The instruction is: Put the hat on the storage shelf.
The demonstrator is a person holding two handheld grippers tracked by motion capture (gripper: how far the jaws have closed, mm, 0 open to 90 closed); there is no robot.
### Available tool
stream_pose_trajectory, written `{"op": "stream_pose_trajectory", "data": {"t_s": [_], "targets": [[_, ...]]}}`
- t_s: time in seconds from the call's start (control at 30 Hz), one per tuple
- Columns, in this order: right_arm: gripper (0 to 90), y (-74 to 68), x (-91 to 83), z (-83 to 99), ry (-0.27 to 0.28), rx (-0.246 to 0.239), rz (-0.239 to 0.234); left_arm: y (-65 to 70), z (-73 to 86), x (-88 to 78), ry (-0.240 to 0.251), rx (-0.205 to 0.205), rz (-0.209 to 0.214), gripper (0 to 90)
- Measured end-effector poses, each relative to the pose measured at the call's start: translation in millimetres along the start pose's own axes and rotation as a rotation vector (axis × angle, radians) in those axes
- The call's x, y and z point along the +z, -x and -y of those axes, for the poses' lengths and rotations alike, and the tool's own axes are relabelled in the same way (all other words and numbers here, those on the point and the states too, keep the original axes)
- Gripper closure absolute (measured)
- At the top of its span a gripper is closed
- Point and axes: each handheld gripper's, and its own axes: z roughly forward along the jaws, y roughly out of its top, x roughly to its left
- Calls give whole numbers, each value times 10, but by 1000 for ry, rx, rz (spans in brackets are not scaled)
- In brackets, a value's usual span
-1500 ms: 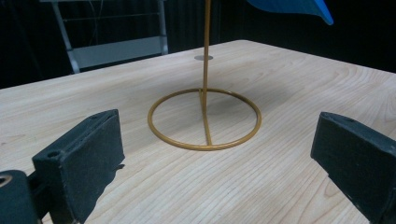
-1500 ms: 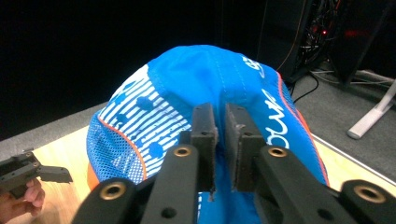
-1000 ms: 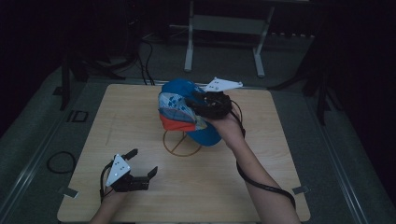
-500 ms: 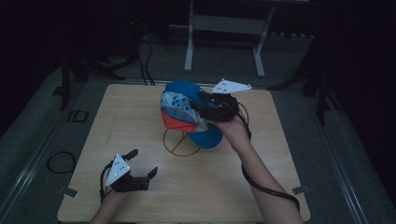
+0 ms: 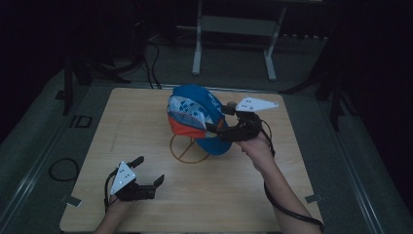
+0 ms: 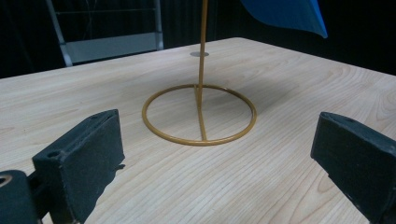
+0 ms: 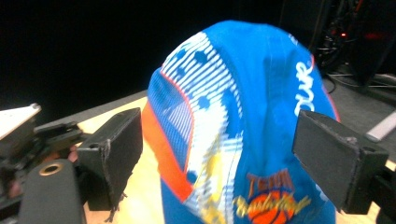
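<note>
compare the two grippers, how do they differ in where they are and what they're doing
The right gripper is raised at the blue cap on the gold wire stand, its jaws having just been opening, spread either side of the cap without pressing it. The left gripper sits low over the wooden table near its front edge, apart from the stand, with nothing between its jaws. Both have black jaws standing open.

table (image 5: 146,122): light wood | on it: gold wire stand (image 6: 199,114) (ring base flat)
</note>
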Motion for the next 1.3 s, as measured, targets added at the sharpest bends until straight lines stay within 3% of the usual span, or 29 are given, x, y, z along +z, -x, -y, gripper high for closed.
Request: {"op": "stream_pose_trajectory", "data": {"t_s": [0.2, 0.47, 0.83, 1.0, 1.3], "targets": [[131, -13, -93, 215, -12, -51, 30, -7, 8, -2, -2, -1, -4, 28], [132, 3, -202, 499, -28, -47, 47, -3, 24, 3, -12, 2, -5, 28], [133, 30, -207, 1002, -72, -6, 16, -5, 38, 5, -16, -2, -5, 28], [133, 14, -192, 1231, -66, 27, -2, -6, 42, 4, -17, -2, -5, 28], [133, -33, -228, 1537, -49, 30, -16, -10, 55, 7, -24, -3, -6, 28]]}}
